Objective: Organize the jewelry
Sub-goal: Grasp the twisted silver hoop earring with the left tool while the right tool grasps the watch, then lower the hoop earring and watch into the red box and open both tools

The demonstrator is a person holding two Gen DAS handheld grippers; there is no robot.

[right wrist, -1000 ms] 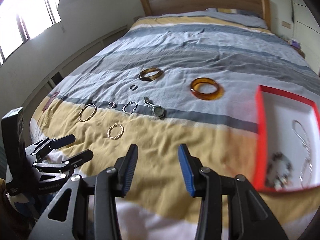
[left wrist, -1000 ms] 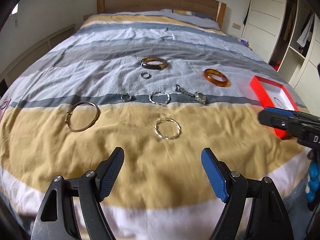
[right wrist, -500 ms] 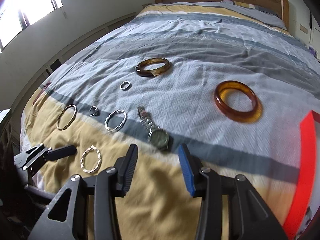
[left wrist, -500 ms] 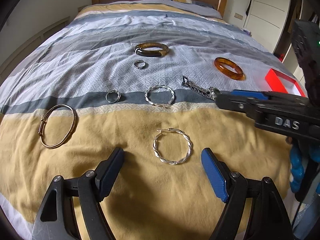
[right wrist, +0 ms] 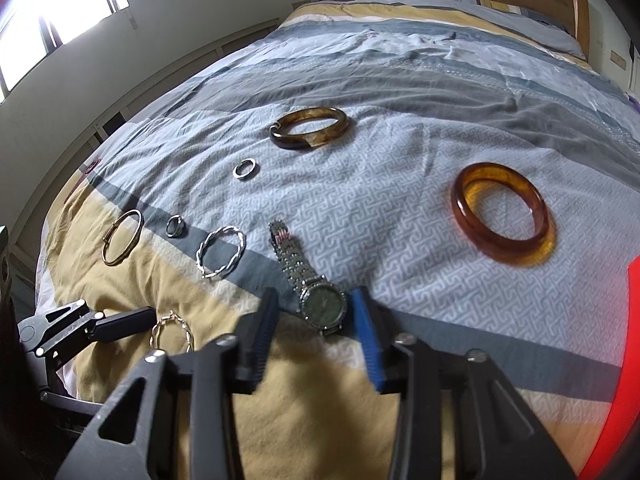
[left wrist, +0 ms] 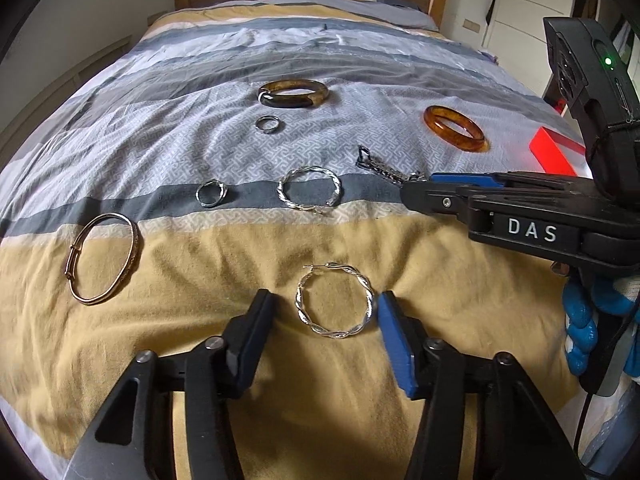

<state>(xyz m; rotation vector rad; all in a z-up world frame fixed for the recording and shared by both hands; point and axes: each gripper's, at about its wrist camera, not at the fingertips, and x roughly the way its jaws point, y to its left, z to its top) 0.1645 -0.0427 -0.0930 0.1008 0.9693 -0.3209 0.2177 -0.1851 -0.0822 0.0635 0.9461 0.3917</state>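
Left tool point(left wrist: 324, 316): your jaws have just been closing; they straddle the twisted hoop point(left wrist: 335, 301) on the bed point(left wrist: 168, 264), pads not yet pressing it.
Hoop position: at 12 o'clock, just ahead of your fingertips, the right pad beside its rim.
Right tool point(right wrist: 316, 308): jaws have just been closing too; the watch point(right wrist: 323, 305) face lies between the tips, gaps either side.
Pose: both tools pitch steeply down toward the bedspread.
Red box point(left wrist: 554, 151): at 2 o'clock in your left view, behind the right tool.
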